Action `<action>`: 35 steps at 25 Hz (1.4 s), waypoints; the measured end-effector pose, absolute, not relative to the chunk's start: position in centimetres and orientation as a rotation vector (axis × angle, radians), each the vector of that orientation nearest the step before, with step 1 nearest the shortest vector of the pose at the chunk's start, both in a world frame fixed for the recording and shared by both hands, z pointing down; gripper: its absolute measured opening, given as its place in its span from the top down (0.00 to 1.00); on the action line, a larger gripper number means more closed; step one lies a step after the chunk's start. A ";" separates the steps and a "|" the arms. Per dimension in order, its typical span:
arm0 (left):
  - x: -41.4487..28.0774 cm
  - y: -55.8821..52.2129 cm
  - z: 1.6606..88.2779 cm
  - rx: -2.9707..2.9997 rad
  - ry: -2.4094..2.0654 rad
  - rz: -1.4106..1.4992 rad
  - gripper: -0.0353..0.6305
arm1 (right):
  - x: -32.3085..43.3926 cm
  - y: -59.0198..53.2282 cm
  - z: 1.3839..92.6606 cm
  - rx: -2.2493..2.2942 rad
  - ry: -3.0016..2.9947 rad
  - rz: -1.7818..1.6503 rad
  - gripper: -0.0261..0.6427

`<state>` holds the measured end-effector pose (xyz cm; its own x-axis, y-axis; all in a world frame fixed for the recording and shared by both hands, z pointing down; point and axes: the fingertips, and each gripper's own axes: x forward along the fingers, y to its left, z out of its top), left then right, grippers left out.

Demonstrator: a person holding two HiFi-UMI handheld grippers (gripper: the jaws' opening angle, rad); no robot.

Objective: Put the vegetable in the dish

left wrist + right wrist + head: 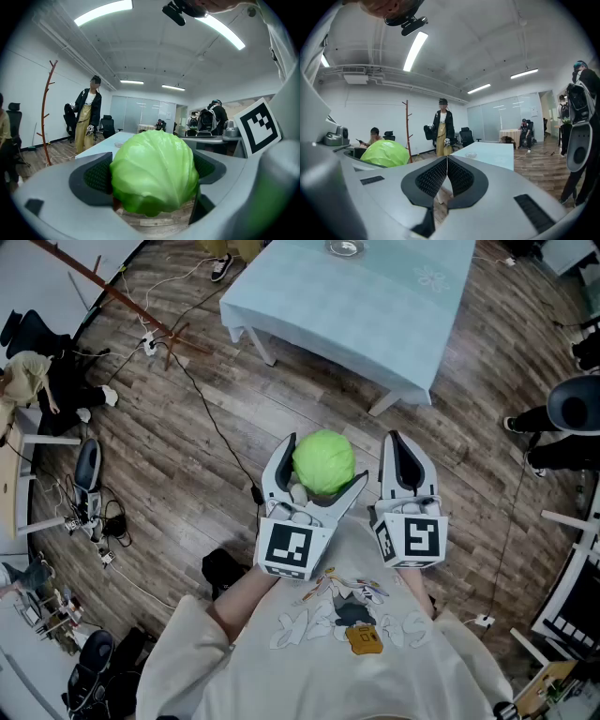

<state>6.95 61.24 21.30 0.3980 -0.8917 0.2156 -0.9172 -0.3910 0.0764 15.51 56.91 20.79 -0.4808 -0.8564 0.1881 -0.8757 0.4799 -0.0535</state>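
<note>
A round green cabbage sits between the jaws of my left gripper, which stands wide and is shut on it, held close to the person's chest above the floor. In the left gripper view the cabbage fills the gap between the two dark pads. My right gripper is beside it to the right, jaws pressed together with nothing in them; in the right gripper view its pads meet and the cabbage shows at the left. A small clear glass dish stands at the far side of the table.
The table with a pale blue cloth stands ahead over a wooden floor. Cables and a fallen coat stand lie at the left. A person in a yellow apron stands by the table; other people sit or stand further off.
</note>
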 end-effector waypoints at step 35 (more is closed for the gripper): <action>10.0 53.2 22.9 2.331 -1.694 0.188 0.16 | 21.2 48.9 22.8 1.507 -2.621 0.254 0.93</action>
